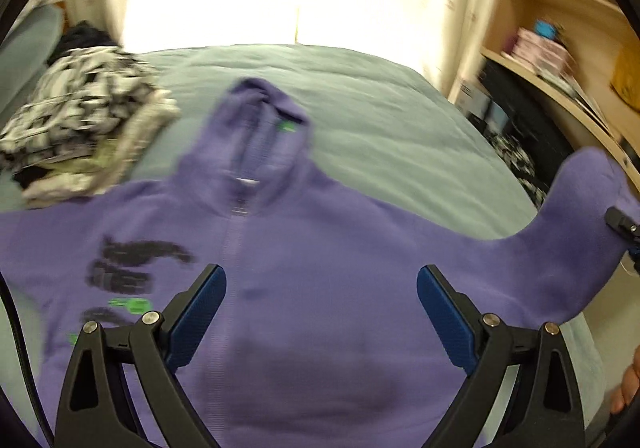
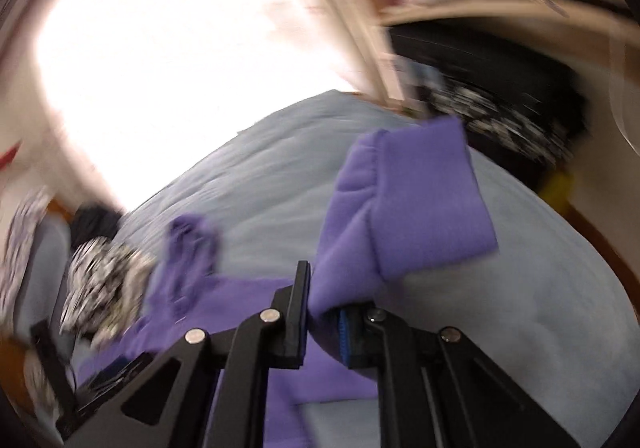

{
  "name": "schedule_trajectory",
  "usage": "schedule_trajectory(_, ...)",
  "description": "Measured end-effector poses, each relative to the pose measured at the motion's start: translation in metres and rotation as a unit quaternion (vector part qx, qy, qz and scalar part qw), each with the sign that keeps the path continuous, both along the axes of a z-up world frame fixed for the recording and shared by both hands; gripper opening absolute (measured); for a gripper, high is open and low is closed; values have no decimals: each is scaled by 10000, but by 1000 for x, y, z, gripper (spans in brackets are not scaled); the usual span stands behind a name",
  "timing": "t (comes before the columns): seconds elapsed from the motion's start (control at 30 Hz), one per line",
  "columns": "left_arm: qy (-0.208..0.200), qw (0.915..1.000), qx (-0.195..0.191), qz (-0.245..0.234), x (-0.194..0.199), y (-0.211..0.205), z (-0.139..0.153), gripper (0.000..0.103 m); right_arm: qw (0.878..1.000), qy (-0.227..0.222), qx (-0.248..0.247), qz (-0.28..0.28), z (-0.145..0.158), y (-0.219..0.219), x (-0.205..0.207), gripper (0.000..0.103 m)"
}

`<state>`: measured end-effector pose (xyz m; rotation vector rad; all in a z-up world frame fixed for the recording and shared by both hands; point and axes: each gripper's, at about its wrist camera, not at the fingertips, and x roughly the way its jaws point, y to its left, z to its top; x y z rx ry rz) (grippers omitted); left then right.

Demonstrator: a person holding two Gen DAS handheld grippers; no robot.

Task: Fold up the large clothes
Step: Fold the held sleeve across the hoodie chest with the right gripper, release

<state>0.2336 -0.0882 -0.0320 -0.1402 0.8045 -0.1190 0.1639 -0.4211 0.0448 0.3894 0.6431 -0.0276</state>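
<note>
the purple hoodie [image 1: 320,288] lies front-up on the bed [image 1: 380,108], hood toward 12 o'clock. the right gripper [image 2: 324,312] has its fingers pinched on the sleeve [image 2: 420,216] near the cuff, lifting it clear of the bed at the 3 o'clock side. the left gripper [image 1: 322,312] hangs over the chest with fingers spread, holding nothing. the step in hand looks like the first sleeve fold. next, the sleeve likely needs carrying across toward 9 o'clock and laying flat on the body. a pile of patterned clothes [image 1: 80,120] sits at 10 o'clock.
</note>
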Motion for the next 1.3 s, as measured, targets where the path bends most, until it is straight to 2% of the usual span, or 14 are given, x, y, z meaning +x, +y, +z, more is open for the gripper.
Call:
schedule_trajectory(0.1, -41, 9993, -40, 361, -7, 44, 2, 95, 9969, 11, -278, 737, 5, 67, 18, 12)
schedule_trajectory(0.23, 77, 9972, -30, 737, -13, 96, -13, 95, 9862, 345, -665, 1477, -23, 144, 37, 15)
schedule_trajectory(0.4, 386, 9954, -104, 871, -20, 137, -39, 95, 9617, 1127, -1256, 2161, -99, 227, 52, 15)
schedule_trajectory(0.43, 444, 9951, -142, 868, -22, 143, -44, 95, 9577, 1263, -1293, 2237, -111, 241, 52, 18)
schedule_trajectory(0.5, 520, 9949, -226, 839, -23, 150, -52, 95, 9493, 1575, -1252, 2417, -138, 257, 49, 33)
schedule_trajectory(0.57, 587, 9950, -346, 727, -26, 155, -58, 95, 9459, 1657, -1190, 2523, -147, 264, 42, 58)
schedule_trajectory(0.6, 605, 9951, -389, 683, -27, 156, -60, 95, 9441, 1693, -1204, 2559, -149, 265, 38, 60)
schedule_trajectory(0.8, 872, 9908, -1013, 214, -28, 149, -68, 95, 9438, 1587, -1250, 2615, -136, 257, 8, 61)
schedule_trajectory(0.87, 1031, 9857, -1330, 22, -27, 142, -72, 95, 9474, 1522, -1165, 2564, -128, 248, -2, 61)
schedule_trajectory(1.1, 1531, 9660, -2057, -339, -26, 119, -95, 95, 9624, 1363, -775, 2219, -118, 211, -37, 61)
schedule_trajectory(1.23, 1696, 9617, -2106, -444, -23, 103, -105, 95, 9677, 1396, -425, 2057, -124, 195, -50, 61)
schedule_trajectory(1.3, 1740, 9619, -2040, -525, -18, 92, -109, 84, 9687, 1421, -334, 2010, -127, 190, -55, 61)
